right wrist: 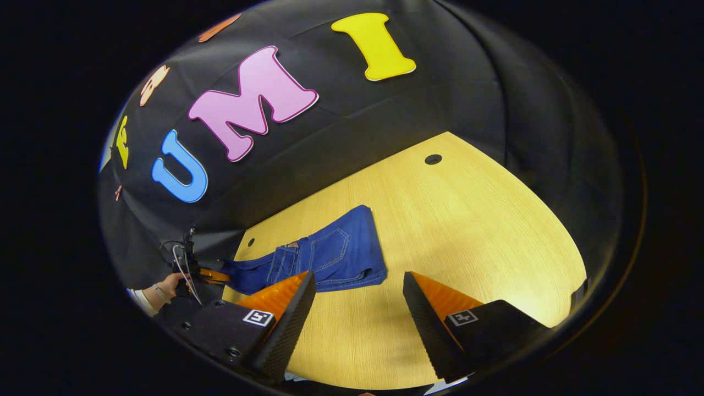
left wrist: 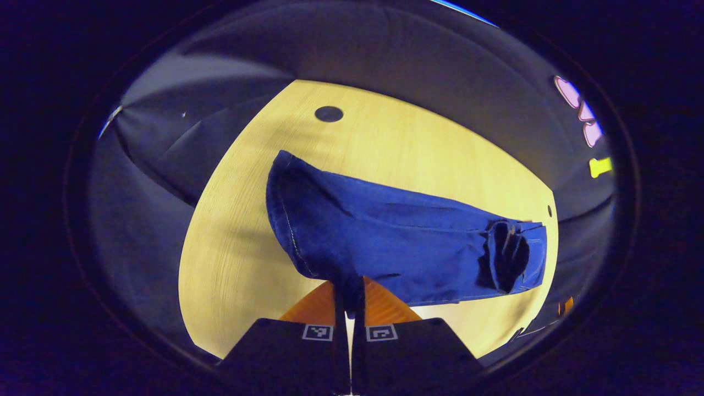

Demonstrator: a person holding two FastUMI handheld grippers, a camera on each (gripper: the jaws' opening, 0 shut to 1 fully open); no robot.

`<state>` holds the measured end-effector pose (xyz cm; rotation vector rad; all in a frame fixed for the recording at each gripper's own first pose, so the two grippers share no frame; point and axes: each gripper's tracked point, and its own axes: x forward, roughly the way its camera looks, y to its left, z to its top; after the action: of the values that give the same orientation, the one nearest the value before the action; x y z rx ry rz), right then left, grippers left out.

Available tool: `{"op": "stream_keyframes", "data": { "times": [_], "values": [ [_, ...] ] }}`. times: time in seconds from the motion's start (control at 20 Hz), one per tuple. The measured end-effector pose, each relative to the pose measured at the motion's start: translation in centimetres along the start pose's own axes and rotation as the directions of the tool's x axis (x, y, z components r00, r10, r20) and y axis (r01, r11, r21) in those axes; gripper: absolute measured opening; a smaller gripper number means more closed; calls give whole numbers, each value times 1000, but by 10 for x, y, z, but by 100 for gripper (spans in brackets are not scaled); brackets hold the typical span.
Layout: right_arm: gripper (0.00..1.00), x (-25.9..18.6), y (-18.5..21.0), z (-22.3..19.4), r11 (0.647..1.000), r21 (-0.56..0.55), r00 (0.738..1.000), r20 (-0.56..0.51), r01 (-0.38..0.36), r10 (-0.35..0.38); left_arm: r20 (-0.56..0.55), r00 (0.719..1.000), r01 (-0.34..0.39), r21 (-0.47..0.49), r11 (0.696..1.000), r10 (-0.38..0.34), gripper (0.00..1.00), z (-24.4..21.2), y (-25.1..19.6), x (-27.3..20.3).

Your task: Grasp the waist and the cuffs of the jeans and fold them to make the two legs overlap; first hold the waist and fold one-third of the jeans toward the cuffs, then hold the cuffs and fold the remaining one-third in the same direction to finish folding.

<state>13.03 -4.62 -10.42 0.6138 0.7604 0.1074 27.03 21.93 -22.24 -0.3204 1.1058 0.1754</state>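
Observation:
Dark blue jeans [left wrist: 396, 242] lie across the light wooden table [left wrist: 418, 159]. Their back pocket and waist part [left wrist: 514, 256] is folded over at the far right. My left gripper [left wrist: 349, 294] is shut on the near end of the jeans, which rises from the table into its fingers. In the right gripper view the jeans [right wrist: 341, 253] sit at the table's left edge, pocket up, and a narrower strip runs left into the left gripper [right wrist: 208, 275], held by a hand [right wrist: 165, 286]. My right gripper [right wrist: 355, 308] hangs open over bare table just in front of the jeans, touching nothing.
The table [right wrist: 467, 231] has a round dark hole [right wrist: 433, 159] near its far side and a smaller hole [right wrist: 251, 242] near the jeans. Black cloth walls close in behind the table. Bare wood stretches to the right of the jeans.

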Motion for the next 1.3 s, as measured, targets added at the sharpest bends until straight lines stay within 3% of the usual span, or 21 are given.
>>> {"op": "stream_keyframes", "data": {
  "times": [0.25,0.45,0.55,0.7,0.85,1.0,1.05,1.1,1.25,1.3],
  "values": [
    [98,6,5,5,1000,-4,999,-13,-31,31,93,986,111,220,969,-135,7,17,-126,-50],
    [98,1,4,10,999,-10,999,-11,-49,48,102,953,237,342,909,-286,7,16,-258,-74],
    [98,-5,-4,12,999,-26,999,-12,-45,45,66,945,269,404,874,-321,7,1,-315,-67],
    [98,-16,-17,19,998,-30,999,4,-47,47,-31,952,288,425,858,-304,7,-36,-368,-16],
    [98,-31,-39,25,994,-109,1000,21,-12,14,-97,980,200,477,856,-174,7,-77,-375,52],
    [98,-44,-48,30,973,-228,999,25,-26,32,-115,991,118,548,828,-65,13,-104,-370,96],
    [98,-45,-51,32,967,-255,999,25,-32,40,-119,991,111,532,839,-56,20,-111,-372,103],
    [99,-44,-52,38,962,-271,998,41,-42,55,-115,992,104,512,853,-52,22,-116,-376,105],
    [98,-40,-50,55,951,-304,994,75,-56,82,-56,996,87,508,857,-68,72,-117,-392,89],
    [98,-39,-47,60,946,-318,992,90,-59,92,-6,996,77,508,858,-86,81,-114,-397,75]
  ]
}}
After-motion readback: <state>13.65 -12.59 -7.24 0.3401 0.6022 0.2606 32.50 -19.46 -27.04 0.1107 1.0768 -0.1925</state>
